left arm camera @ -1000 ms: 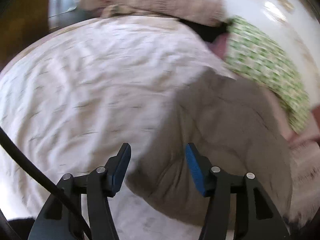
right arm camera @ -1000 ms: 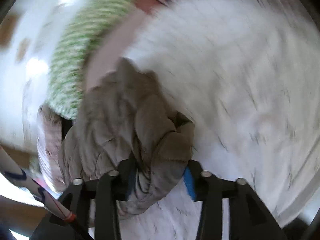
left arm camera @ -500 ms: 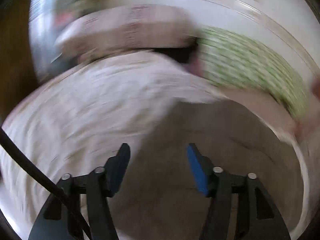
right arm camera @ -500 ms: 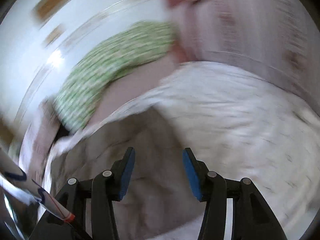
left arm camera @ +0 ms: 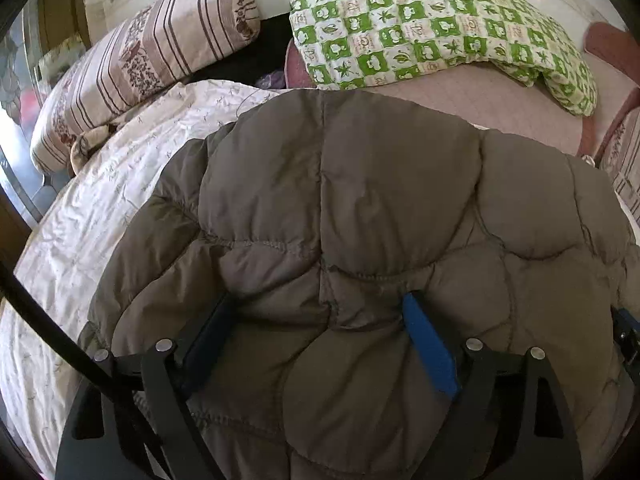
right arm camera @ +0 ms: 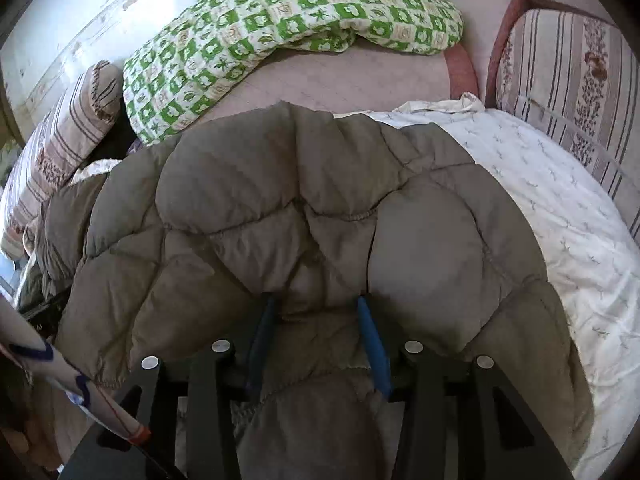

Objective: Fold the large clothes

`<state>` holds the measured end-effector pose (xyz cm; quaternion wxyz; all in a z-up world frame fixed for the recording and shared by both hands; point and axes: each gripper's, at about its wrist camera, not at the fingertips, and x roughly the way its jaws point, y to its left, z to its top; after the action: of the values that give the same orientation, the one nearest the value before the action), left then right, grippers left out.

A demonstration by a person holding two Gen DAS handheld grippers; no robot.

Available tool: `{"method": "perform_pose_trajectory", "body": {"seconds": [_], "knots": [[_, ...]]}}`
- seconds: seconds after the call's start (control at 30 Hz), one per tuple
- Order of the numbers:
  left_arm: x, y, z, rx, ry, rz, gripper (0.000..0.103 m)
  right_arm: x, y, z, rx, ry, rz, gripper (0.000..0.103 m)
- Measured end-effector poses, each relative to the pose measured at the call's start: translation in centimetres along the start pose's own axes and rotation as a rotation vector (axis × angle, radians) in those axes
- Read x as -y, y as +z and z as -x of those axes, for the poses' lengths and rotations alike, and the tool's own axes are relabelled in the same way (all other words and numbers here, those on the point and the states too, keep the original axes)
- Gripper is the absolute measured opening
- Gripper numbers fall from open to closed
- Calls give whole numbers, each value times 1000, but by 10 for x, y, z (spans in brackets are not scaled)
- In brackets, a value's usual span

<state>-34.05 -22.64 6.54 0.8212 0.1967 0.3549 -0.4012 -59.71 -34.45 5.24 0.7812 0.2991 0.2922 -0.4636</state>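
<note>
White patterned bedspread [left arm camera: 100, 208] under brown quilted jacket [left arm camera: 360, 208], pillows beyond

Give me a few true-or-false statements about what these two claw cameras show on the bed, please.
1. A brown quilted jacket lies on a white patterned bedspread. True.
2. The pillow with the checked pattern is blue. False: the checked pillow is green and white.
3. Jacket fabric bulges between the pads of both claws. True: the left claw, whose jaws are opening, and the right claw, whose jaws are closing, each have padding between them.
4. The jacket is neatly folded into a small square. False: it is spread wide and puffy.
5. A striped pillow lies at the head of the bed. True.
</note>
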Motion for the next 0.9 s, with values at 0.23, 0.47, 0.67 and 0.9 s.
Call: {"method": "perform_pose_trajectory", "body": {"seconds": [0.23,0.47,0.67,0.9], "knots": [[3,-15,41,117,23,-34,86,-27,-13,54,122,29,86,48],[9,-53,100,192,21,-101,86,-54,-55,83,88,103,135,50],[-1,-93,102,85,21,-52,86,-61,-81,88,22,101,100,53],[4,-95,64,26,55,-75,92,-66,-90,39,-61,39,150,58]]}}
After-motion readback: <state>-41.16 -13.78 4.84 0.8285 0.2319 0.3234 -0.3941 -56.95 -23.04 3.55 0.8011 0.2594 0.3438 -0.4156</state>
